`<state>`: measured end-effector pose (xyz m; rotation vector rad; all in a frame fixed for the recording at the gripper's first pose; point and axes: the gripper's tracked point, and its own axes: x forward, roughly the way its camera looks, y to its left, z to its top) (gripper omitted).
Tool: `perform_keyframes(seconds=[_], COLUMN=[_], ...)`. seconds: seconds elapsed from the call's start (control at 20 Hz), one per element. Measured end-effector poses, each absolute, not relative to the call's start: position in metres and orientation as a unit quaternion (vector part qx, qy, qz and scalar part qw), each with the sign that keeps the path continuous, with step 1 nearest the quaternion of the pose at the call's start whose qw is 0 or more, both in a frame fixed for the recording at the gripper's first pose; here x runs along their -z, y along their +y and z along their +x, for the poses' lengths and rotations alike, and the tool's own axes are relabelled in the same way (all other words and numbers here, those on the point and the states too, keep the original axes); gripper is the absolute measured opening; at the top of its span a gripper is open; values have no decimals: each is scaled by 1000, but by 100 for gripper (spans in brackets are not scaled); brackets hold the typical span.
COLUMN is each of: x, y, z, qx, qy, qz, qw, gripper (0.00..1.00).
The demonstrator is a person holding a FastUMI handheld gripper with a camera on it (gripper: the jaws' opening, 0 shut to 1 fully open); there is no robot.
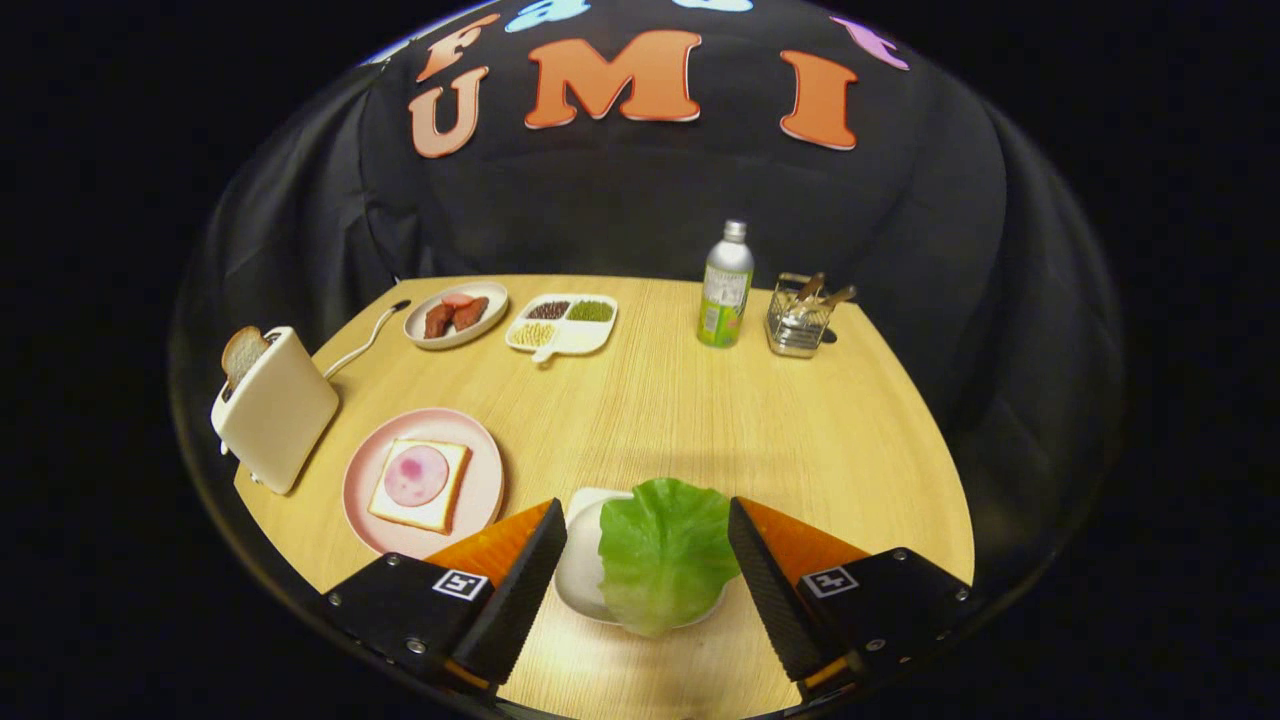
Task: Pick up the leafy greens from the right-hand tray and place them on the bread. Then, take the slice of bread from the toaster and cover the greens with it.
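**Desk editor:** What does the frame show?

**Photographer:** A hand-held claw [647, 560] hangs over the near edge of a wooden desk [700, 420], its two fingers spread wide. Between them lies the leafy greens [665, 550], one broad leaf draped across a small white tray [582, 560]. Neither finger touches the leaf; the right one stands just beside its edge, the left one a little apart.

**Desk editor:** And where does the leaf go?

**Photographer:** To the left, on a pink plate [425, 482], sits a slice of bread [420, 485] topped with a round of pink ham [416, 474]. Farther left stands a cream toaster [275, 405] with a second slice of bread [243, 352] poking out of its slot. At the far side sit a plate of sausage [456, 314], a divided dish of beans [562, 322], a bottle [727, 285] and a wire basket [798, 318].

**Desk editor:** Stage of the job?

**Photographer:** Opening step, by my reading: the leaf is not yet gripped.

**Desk editor:** How should the grab go?

**Photographer:** Probably lower the fingers to either side of the leaf's raised middle, then close gently so both pads catch the fold, not the tray rim. The leaf looks thin and floppy, so a pinch near its centre should stop it slipping. Lift straight up before swinging left, so the tray stays put.
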<state>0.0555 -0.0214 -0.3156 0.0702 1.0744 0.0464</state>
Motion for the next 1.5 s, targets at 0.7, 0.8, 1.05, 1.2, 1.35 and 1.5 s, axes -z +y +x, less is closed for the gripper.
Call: perform_keyframes(seconds=[0.7, 0.8, 1.05, 1.2, 1.35, 1.5], x=[405, 407, 407, 406, 407, 403], y=[-33, -30, -30, -29, -27, -24], z=[33, 31, 34, 38, 38, 39], qx=[0, 5, 8, 15, 20, 23], qy=[660, 669, 662, 652, 643, 639], qz=[24, 44, 47, 51, 53, 74], qw=[751, 742, 748, 756, 763, 765], gripper=[93, 88, 67, 38, 9, 2])
